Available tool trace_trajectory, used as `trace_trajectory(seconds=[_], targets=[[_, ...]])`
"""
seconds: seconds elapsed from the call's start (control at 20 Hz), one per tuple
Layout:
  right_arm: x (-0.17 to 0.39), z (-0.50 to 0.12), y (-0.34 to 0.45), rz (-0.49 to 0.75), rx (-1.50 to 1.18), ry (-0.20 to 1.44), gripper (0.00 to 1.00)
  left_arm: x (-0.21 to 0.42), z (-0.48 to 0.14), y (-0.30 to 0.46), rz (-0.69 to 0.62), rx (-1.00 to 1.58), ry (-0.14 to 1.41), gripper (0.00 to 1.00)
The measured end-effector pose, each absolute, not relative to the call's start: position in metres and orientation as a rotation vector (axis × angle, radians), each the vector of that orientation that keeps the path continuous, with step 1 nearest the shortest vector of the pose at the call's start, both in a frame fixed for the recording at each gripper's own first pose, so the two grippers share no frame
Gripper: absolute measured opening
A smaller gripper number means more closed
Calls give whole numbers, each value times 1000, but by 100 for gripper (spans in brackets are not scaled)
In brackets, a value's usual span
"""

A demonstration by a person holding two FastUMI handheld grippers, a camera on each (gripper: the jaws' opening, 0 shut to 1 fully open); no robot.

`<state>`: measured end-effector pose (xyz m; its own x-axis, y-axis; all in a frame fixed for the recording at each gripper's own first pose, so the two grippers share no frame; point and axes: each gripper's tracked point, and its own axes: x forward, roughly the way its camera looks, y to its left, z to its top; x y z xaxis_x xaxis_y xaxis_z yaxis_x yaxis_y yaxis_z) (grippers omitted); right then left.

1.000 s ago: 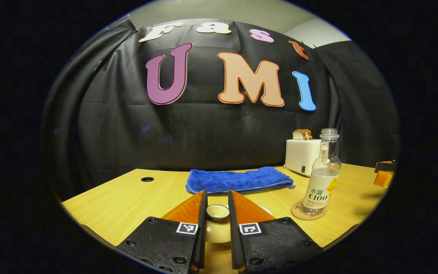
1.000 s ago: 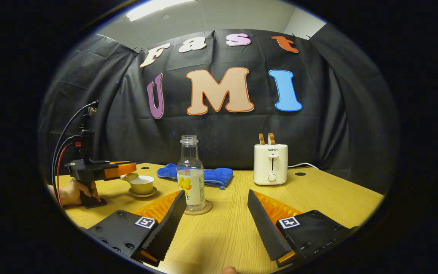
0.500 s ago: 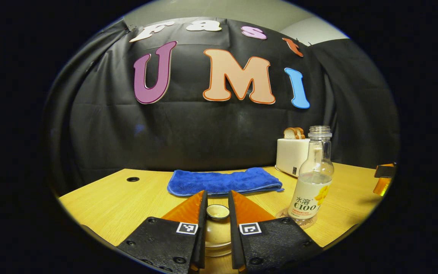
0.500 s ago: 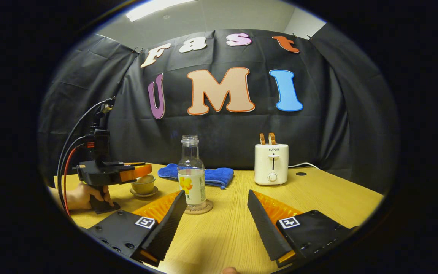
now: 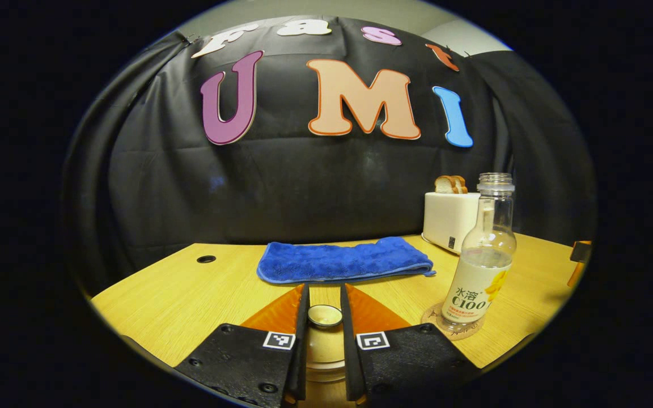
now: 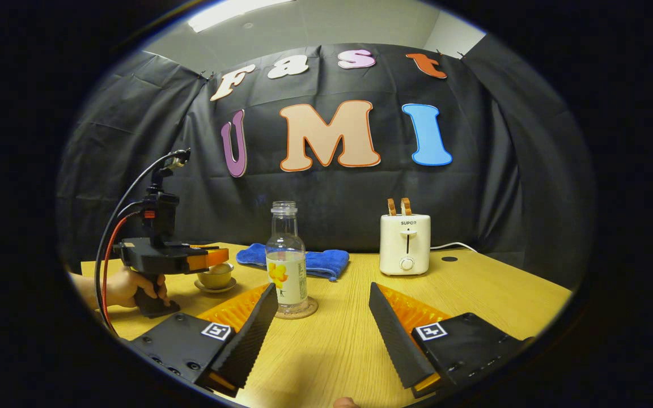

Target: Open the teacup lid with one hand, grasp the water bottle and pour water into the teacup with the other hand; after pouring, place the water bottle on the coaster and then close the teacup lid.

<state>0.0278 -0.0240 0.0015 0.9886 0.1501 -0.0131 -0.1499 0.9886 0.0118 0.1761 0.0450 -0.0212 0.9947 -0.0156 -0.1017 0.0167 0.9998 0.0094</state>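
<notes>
Ceramic lid: the small beige teacup lid (image 5: 325, 315) sits pinched by its knob between the fingers of the left gripper (image 5: 324, 317), which are drawn narrow and press it from both sides.
Teacup: the beige teacup (image 6: 216, 276) on its saucer stands left of the clear plastic water bottle (image 6: 285, 258); in the right gripper view the left gripper (image 6: 213, 256) hovers just above it, held by a person's hand (image 6: 125, 288). Whether the lid touches the rim or hangs just clear of it, I cannot tell.
Bottle: uncapped and upright on the round cork coaster (image 6: 298, 309), part full of pale liquid.
Right gripper: the right gripper (image 6: 323, 309) has its fingers spread wide and holds nothing — it is near the bottle, on the near side and a little to the right, not touching.
Step in hand: my judgement is the closing of the teacup, since the bottle is already on the coaster; yet a lift before pouring would look alike.
Next move: if closing, lower the lid level onto the rim, then spread the fingers and draw back without knocking the cup.
Bystanders: a folded blue cloth (image 5: 344, 260) lies behind the bottle, a white toaster (image 6: 405, 243) to its right.
Hard to see: the cup's water level is hidden — the left gripper's own fingers cover the rim.
</notes>
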Motion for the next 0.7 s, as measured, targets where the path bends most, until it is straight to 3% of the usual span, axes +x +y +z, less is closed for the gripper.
trace_trajectory(seconds=[0.3,0.4,0.6,0.7], targets=[[28,2,-25,151,11,14,97,171,-16,49,-5,-18,72,27],[29,1,-25,151,11,14,97,170,-15,47,-12,-16,63,33],[29,2,-25,152,11,13,97,168,-6,46,-22,-18,1,50],[29,1,-25,152,11,13,97,166,-9,49,-1,-10,13,73]])
